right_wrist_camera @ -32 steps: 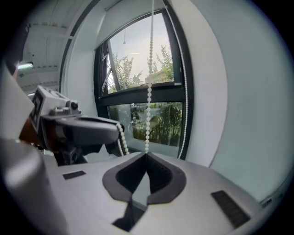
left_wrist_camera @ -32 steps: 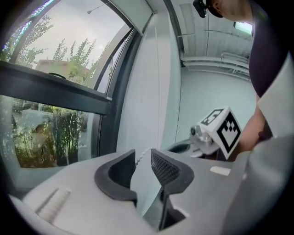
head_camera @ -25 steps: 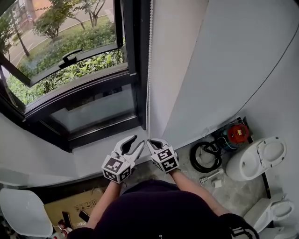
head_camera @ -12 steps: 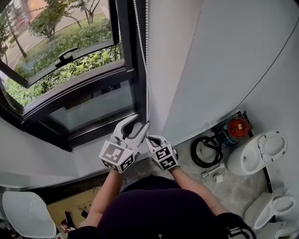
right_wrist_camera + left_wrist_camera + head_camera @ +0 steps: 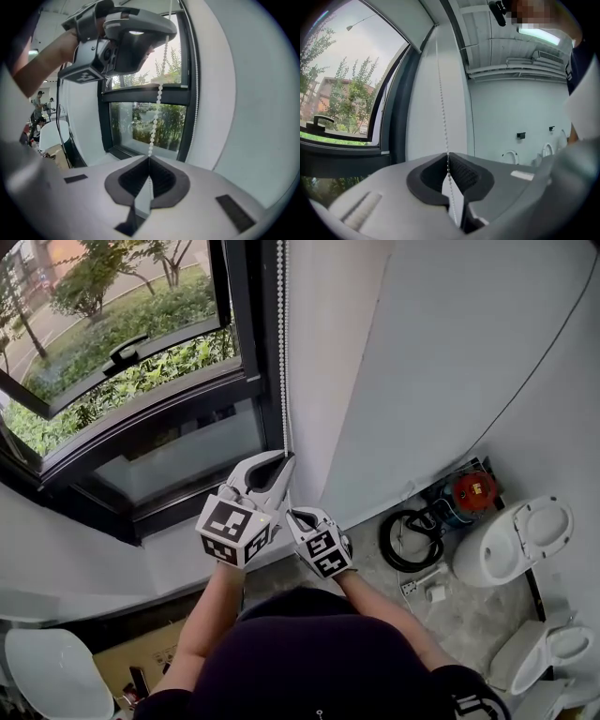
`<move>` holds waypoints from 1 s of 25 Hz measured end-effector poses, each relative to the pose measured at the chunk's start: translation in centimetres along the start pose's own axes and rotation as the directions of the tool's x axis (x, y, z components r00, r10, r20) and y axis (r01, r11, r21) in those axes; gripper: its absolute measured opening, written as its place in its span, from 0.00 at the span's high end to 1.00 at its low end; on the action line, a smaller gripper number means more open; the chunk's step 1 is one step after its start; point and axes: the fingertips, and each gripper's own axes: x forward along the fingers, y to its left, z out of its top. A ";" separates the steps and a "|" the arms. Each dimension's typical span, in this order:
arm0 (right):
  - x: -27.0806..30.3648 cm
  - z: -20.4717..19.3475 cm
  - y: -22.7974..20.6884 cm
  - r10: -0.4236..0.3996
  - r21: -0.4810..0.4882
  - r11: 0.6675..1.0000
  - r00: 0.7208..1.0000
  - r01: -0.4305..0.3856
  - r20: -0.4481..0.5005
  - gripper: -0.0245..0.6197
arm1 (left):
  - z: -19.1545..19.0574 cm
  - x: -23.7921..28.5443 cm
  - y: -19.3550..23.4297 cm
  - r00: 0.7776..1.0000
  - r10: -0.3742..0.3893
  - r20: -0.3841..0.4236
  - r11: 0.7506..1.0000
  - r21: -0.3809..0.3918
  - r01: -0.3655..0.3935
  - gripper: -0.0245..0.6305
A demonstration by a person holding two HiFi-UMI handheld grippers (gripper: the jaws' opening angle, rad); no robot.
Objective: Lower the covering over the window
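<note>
The window (image 5: 141, 381) fills the far left of my view, with the white wall (image 5: 450, 352) to its right. The bead chain (image 5: 283, 352) hangs down the frame's right edge. My left gripper (image 5: 278, 463) is closing, its pads meeting around the chain. Just nearer, my right gripper (image 5: 293, 515) pinches the same chain tight.

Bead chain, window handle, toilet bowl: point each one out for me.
bead chain (image 5: 283, 343), head view, its upper hanging stretch.
window handle (image 5: 125, 351), head view, its black lever.
toilet bowl (image 5: 497, 563), head view, its white outer side.
</note>
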 end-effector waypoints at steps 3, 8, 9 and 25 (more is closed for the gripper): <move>0.1 0.0 0.1 0.004 0.009 1.000 1.000 -0.004 0.000 0.94 | -0.1 -0.1 -0.1 1.000 -0.017 -0.002 0.999 -0.050 0.017 0.94; 0.4 -0.4 0.1 0.020 0.036 0.999 1.000 -0.019 -0.024 0.94 | -0.6 -0.2 0.0 1.000 -0.018 -0.015 0.998 -0.057 0.017 0.94; 0.6 -0.9 0.3 0.026 0.031 0.999 0.999 -0.024 -0.044 0.94 | -1.2 -0.1 0.0 0.999 -0.022 -0.030 0.998 -0.066 0.020 0.94; 1.6 -9.3 1.8 0.136 0.119 0.987 0.944 -0.104 -0.301 0.94 | -11.3 -0.3 -1.1 0.984 -0.049 -0.173 0.973 -0.230 0.008 0.94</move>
